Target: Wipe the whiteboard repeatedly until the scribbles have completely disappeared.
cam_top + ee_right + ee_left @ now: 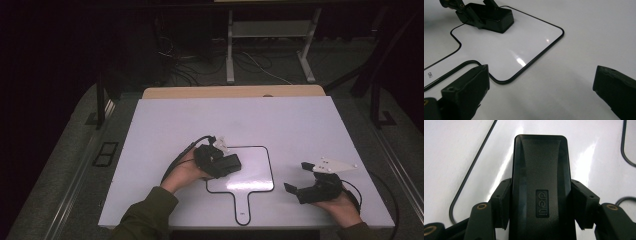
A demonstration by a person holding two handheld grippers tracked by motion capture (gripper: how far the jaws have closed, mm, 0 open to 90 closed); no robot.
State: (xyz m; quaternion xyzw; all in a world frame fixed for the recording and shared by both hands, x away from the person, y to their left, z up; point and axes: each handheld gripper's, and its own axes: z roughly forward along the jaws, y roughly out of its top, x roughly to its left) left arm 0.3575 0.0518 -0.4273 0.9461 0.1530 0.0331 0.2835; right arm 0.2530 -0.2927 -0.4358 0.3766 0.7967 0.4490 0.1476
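White laminate covers the surface [165, 125], and a paddle-shaped whiteboard [250, 172] with a thin black border lies flat on it near the front edge, its short handle pointing toward the person. Nearest the edge, the right hand [342, 207] rests on the surface and holds the right claw [297, 177], whose jaws stand spread wide with nothing between them; it sits just to the right of the whiteboard, apart from it. A little farther in, the left hand [182, 172] holds the left claw [232, 164] over the whiteboard's upper left corner. Its jaws are pinching a black whiteboard eraser [540, 187] by its long sides, the "deli" mark on the eraser's top facing up. In the right gripper view the eraser's base sits on the whiteboard. Beyond the surface, a wooden edge [232, 92] shows, then cables [200, 62] on the floor and pale metal frame legs [230, 50].
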